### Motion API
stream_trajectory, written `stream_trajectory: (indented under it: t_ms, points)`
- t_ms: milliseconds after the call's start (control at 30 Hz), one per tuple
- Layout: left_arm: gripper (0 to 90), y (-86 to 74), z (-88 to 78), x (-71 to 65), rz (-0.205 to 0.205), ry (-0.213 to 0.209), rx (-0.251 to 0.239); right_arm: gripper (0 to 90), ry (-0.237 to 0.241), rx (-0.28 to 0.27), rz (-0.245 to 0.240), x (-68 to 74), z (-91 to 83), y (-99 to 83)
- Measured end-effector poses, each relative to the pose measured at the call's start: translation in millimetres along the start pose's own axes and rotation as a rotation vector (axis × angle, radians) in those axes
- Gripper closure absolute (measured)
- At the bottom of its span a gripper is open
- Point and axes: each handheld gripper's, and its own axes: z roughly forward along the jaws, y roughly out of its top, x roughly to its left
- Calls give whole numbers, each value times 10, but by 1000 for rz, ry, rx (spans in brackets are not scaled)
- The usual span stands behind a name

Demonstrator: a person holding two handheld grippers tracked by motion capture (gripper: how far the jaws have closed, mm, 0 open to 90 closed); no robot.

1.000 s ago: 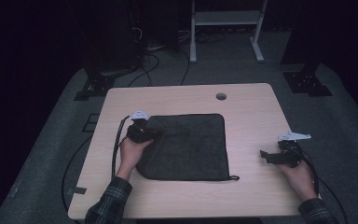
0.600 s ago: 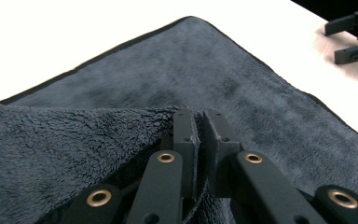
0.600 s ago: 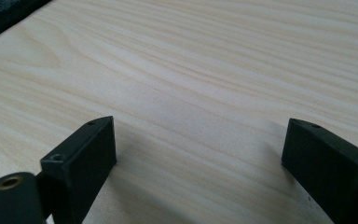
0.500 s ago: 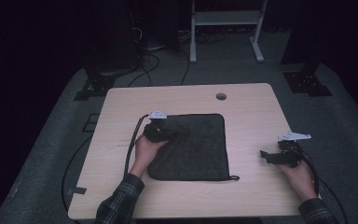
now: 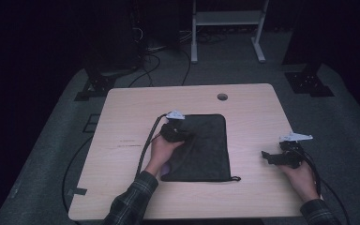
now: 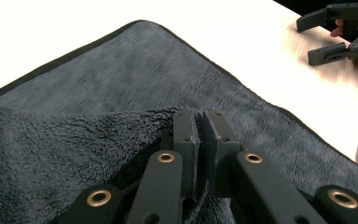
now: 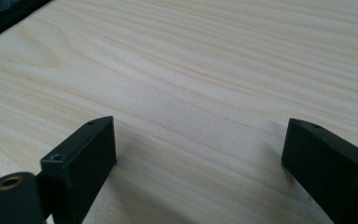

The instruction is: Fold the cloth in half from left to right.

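A dark grey fleece cloth [image 5: 208, 150] lies in the middle of the light wooden table [image 5: 131, 108]. My left gripper [image 5: 185, 135] is over the cloth's left part, shut on a lifted fold of its edge. In the left gripper view the two jaws [image 6: 200, 123] pinch the fleece [image 6: 121, 74], and the fold hangs over the flat part. My right gripper [image 5: 265, 157] rests on bare wood to the right of the cloth, open and holding nothing. The right gripper view shows its jaws [image 7: 200, 144] wide apart over the table [image 7: 214, 70], with a cloth corner [image 7: 0, 11] at top left.
A round cable hole [image 5: 222, 97] sits near the table's far edge. A black cable [image 5: 145, 150] trails from the left gripper off the table's left side. A small loop tab [image 5: 236, 178] sticks out at the cloth's near right corner. The other gripper [image 6: 326, 35] is seen beyond the cloth.
My left gripper has moved right across the cloth, carrying the pinched left edge with it, so the cloth's left side folds over. The right gripper has stayed put.
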Motion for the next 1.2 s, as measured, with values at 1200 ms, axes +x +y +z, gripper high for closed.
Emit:
stream_trajectory:
  t_ms: [1200]
  points:
    - [784,302,880,-276,-2,-121,47,90,1,-1,-1,-2,0,-1]
